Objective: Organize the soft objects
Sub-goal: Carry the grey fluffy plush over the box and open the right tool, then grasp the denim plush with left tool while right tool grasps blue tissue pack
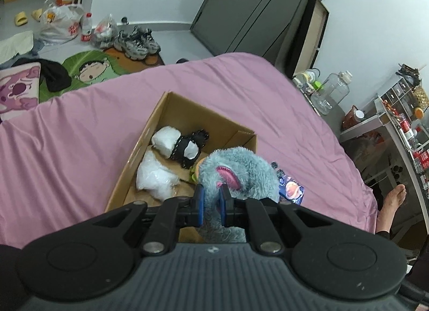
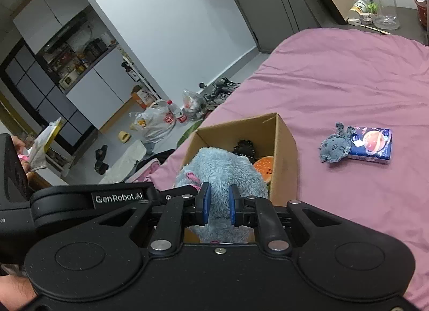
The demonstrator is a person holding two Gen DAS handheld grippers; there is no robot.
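A fluffy blue plush toy (image 1: pixel 241 166) with a pink ear hangs over an open cardboard box (image 1: pixel 161 112) on the pink bed. My left gripper (image 1: pixel 211 198) is shut on one part of it. In the right wrist view my right gripper (image 2: pixel 219 201) has its blue pads pressed into the same blue plush toy (image 2: pixel 222 169), above the near end of the box (image 2: pixel 284 150). Inside the box lie a white plush (image 1: pixel 155 177), a black-and-white soft item (image 1: pixel 185 147) and an orange toy (image 2: pixel 264 167). A small grey plush (image 2: pixel 333 146) lies on the sheet to the right.
A blue packet (image 2: pixel 372 145) lies beside the small grey plush. The pink sheet (image 1: pixel 67 145) spreads around the box. Shoes (image 1: pixel 136 41) and plastic bags (image 1: pixel 61 23) are on the floor beyond the bed. A clear jug (image 2: pixel 380 3) stands on a side table. A person's bare foot (image 1: pixel 394 198) shows at the bed's right edge.
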